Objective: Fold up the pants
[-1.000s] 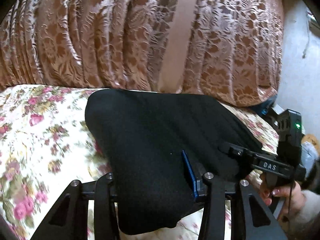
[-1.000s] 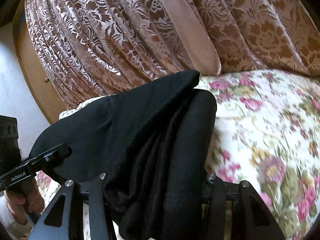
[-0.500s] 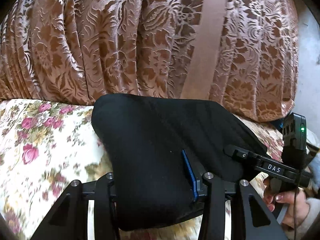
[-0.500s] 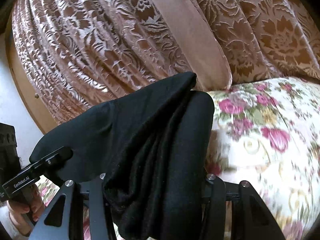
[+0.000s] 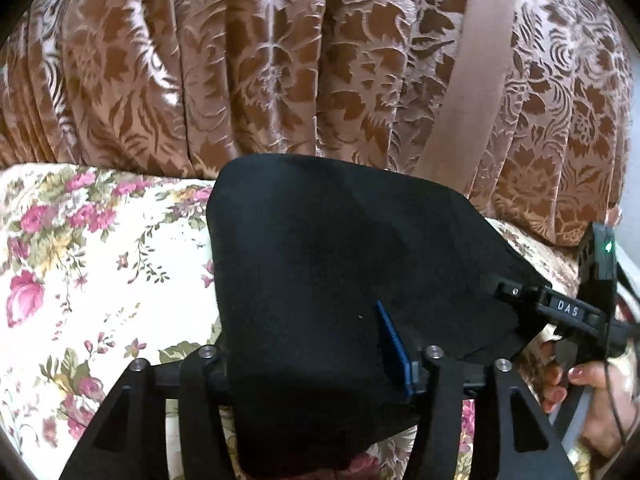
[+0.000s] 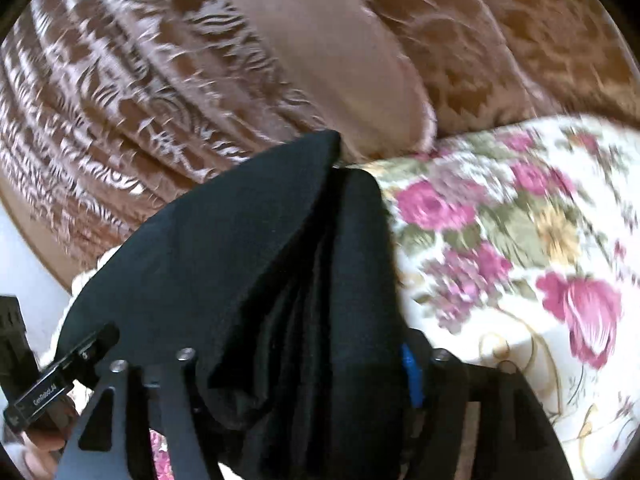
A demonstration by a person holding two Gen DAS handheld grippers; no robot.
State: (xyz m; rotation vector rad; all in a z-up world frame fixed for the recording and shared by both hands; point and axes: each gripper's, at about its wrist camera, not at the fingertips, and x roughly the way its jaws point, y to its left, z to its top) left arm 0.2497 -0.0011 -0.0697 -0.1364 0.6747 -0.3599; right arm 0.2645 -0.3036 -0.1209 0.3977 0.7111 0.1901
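Floral bedspread (image 5: 100, 264); black pants (image 5: 320, 272) bunched on it, curtain-side edge.

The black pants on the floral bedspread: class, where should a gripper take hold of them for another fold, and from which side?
Probably the near bunched edge of the black pants, approached from the near side over the floral bedspread. There the layers stack thick between the left gripper, whose jaws are opening; the far edge lies against the curtain.
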